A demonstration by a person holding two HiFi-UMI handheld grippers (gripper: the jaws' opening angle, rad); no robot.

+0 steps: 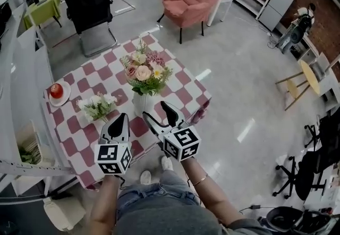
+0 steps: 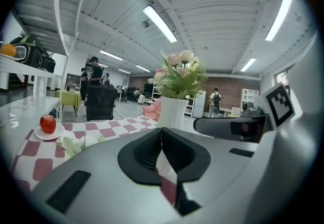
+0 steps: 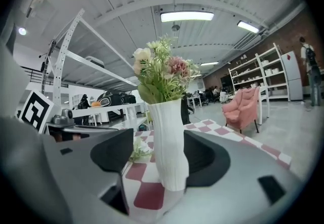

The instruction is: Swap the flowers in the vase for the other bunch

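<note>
A white ribbed vase (image 1: 140,104) stands on the checked table (image 1: 180,77) and holds a pink and cream bouquet (image 1: 144,74). The other bunch, white flowers (image 1: 97,106), lies on the cloth to the vase's left. My right gripper (image 1: 156,111) is open at the vase's near right. In the right gripper view the vase (image 3: 169,137) and its bouquet (image 3: 161,73) rise in the gap between the jaws, and no pad presses on it. My left gripper (image 1: 121,117) is shut and empty, between the white bunch and the vase; its own view shows the vase (image 2: 172,112) just ahead.
A red apple (image 1: 56,90) sits on a small plate at the table's left edge. Beyond the table are a black chair (image 1: 91,8) and a pink armchair (image 1: 190,0). The table's near edge is at the person's legs. White shelving (image 1: 26,138) runs along the left.
</note>
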